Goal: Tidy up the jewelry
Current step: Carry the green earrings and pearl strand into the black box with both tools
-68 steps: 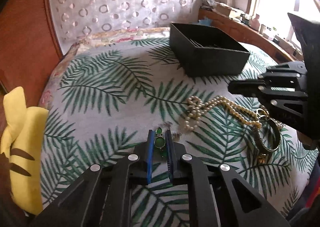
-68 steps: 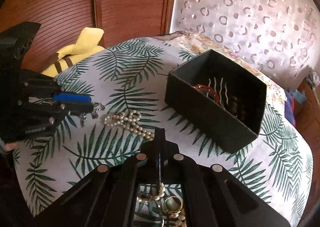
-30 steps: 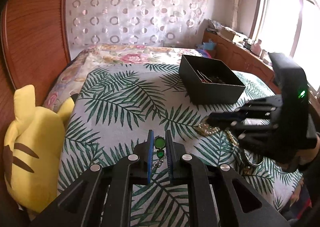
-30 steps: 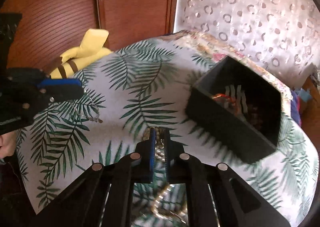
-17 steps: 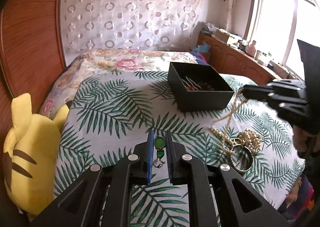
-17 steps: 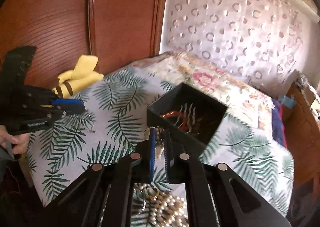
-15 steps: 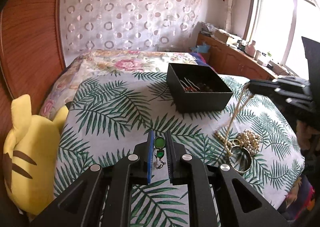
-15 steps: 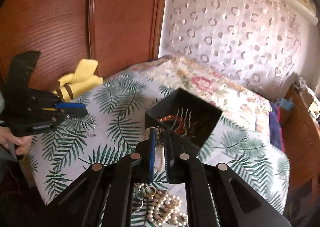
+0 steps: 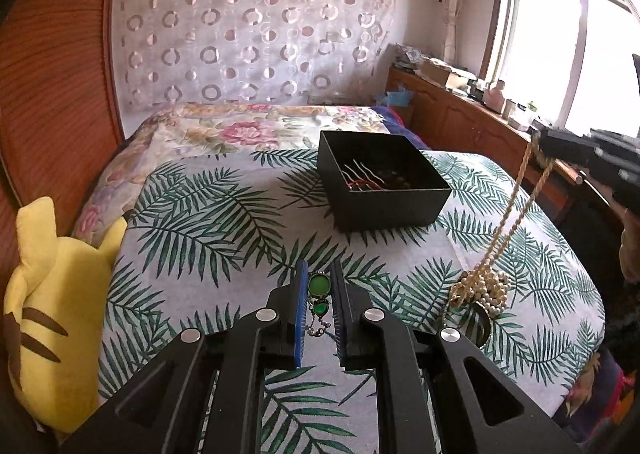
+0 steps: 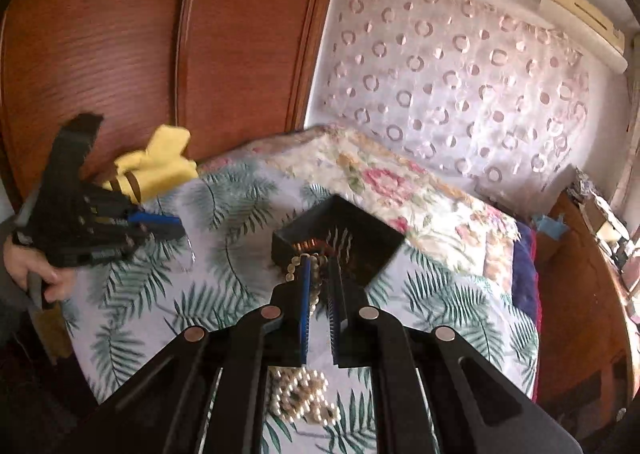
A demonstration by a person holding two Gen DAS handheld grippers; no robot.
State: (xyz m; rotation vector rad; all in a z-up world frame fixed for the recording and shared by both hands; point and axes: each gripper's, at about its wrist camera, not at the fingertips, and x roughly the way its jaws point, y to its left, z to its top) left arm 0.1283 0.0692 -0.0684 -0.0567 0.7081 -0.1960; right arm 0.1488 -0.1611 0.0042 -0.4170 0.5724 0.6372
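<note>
My left gripper (image 9: pixel 319 286) is shut on a green-stone earring (image 9: pixel 319 286) with a small chain dangling, held above the palm-leaf bedcover (image 9: pixel 224 213). My right gripper (image 10: pixel 318 274) is shut on a pearl necklace (image 10: pixel 316 278); it shows at the right of the left wrist view (image 9: pixel 538 143). The strand (image 9: pixel 508 221) hangs down to a pile of pearls (image 9: pixel 484 290) that rests on the cover. The open black box (image 9: pixel 384 181) holding hairpins and other jewelry sits further back, and in the right wrist view (image 10: pixel 340 238) just beyond my fingers.
A yellow plush toy (image 9: pixel 52 286) lies at the bed's left edge against a wooden wardrobe (image 10: pixel 160 53). A dark ring-shaped piece (image 9: pixel 474 324) lies under the pearl pile. A wooden cabinet with clutter (image 9: pixel 460 105) runs under the window at the right.
Both grippers have risen from the bedcover. My right gripper closed on the pearl necklace and lifted it, pulling the strand up. My left gripper keeps the green earring and lifted it off the cover.
</note>
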